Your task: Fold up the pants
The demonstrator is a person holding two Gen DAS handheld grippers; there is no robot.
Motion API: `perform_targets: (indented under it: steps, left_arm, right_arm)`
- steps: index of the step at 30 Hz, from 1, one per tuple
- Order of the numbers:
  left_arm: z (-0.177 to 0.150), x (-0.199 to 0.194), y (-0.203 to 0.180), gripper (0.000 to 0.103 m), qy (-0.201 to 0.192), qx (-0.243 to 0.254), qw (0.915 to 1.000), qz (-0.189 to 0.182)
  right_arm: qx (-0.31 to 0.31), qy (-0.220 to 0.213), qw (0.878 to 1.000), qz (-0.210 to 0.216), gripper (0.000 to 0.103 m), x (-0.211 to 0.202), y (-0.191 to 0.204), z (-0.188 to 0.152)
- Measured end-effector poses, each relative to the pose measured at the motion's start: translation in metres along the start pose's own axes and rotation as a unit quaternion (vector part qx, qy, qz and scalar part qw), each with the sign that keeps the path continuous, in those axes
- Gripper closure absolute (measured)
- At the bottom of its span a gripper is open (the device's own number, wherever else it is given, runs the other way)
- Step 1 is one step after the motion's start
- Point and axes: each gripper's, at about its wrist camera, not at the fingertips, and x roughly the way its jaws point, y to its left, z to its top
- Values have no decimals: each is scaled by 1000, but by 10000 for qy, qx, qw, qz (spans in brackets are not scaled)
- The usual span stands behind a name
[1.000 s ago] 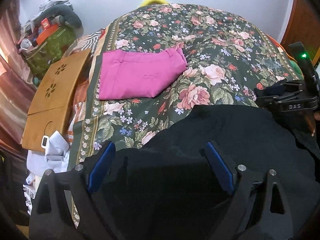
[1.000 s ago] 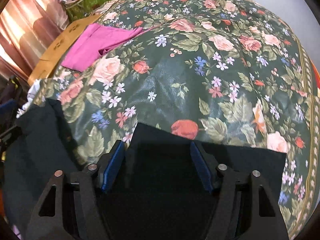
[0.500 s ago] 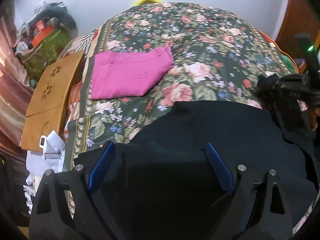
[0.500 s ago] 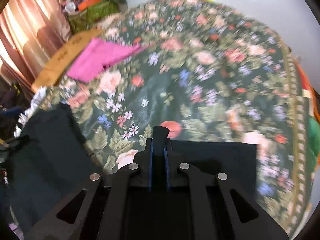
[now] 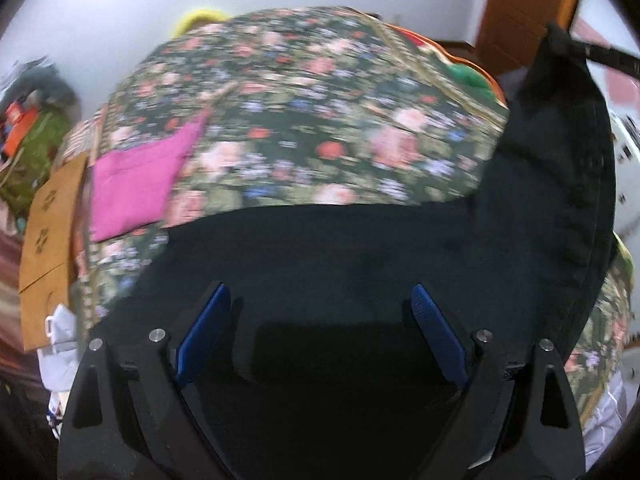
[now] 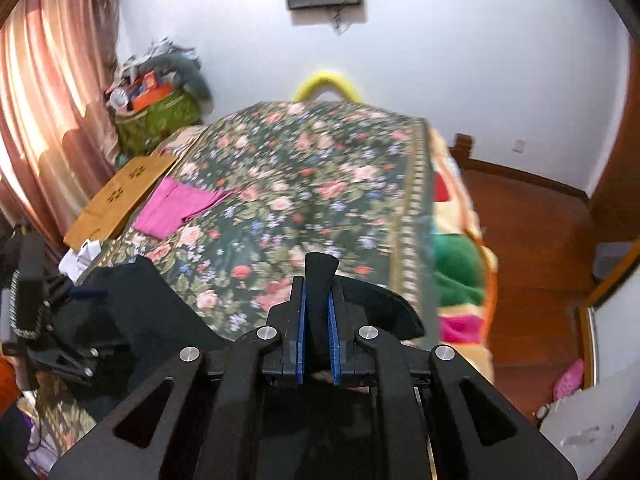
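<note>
The black pants (image 5: 360, 248) lie across the near edge of the bed's floral bedspread (image 5: 320, 120), their long axis running crosswise from the left gripper (image 5: 320, 308), whose jaws stand wide apart over the cloth with nothing between them, up to the right gripper (image 6: 318, 304), whose jaws are clamped on a fold of the fabric and hold that end lifted off the bed. The left gripper looks nearer the slack end, so that end is probably next to be picked up. No readable writing or brand shows in either view.
</note>
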Motion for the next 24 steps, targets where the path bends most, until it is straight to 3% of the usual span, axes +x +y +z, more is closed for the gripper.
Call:
perform_targets:
  steps: [5, 10, 24]
  left_arm:
    - [5, 9, -41, 10, 155, 152, 9987, -456]
    - [7, 18, -63, 10, 355, 170, 9972, -642]
    - [-9, 26, -89, 10, 392, 497, 9971, -411]
  right_arm:
    - [103, -237, 9997, 23, 95, -37, -16, -20]
    - [18, 21, 10000, -49, 95, -41, -22, -59]
    - [1000, 847, 9913, -98, 94, -20, -47, -176]
